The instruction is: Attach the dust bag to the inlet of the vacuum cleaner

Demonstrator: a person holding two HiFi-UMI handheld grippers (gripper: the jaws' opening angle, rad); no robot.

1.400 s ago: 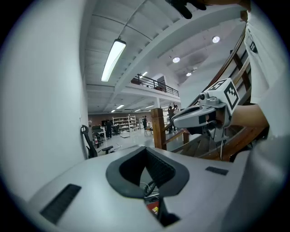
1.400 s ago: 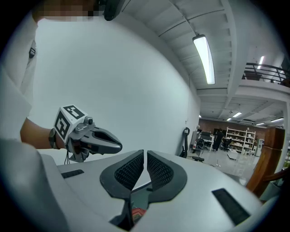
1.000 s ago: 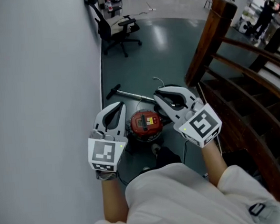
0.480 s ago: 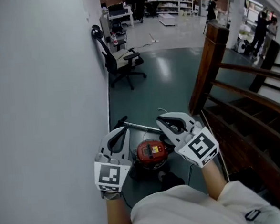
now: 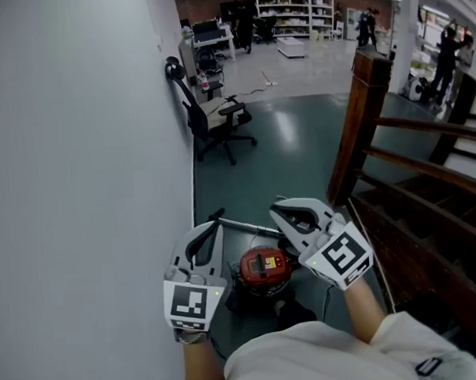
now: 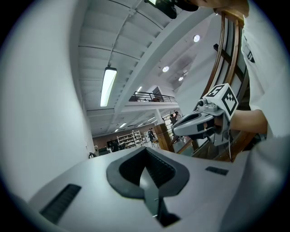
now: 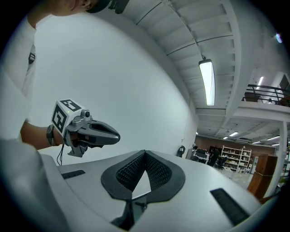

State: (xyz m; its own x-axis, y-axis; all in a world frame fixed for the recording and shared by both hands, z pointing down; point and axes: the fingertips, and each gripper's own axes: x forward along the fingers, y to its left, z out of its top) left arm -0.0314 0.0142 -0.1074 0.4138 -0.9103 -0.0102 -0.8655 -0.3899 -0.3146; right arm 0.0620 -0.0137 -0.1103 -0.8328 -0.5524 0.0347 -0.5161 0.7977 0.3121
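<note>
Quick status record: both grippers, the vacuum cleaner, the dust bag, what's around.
left gripper: fingers together, nothing between them
right gripper: fingers together, nothing between them
red round vacuum cleaner: on the dark green floor, below and between both grippers, untouched
dust bag: in no view
silver metal tube: on the floor beyond the vacuum cleaner
surroundings: white wall left, brown wooden stair rail right, black office chair ahead

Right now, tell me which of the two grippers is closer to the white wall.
The left gripper: it hangs right beside the white wall, while the right gripper sits past the red vacuum cleaner, nearer the wooden stair post.
</note>
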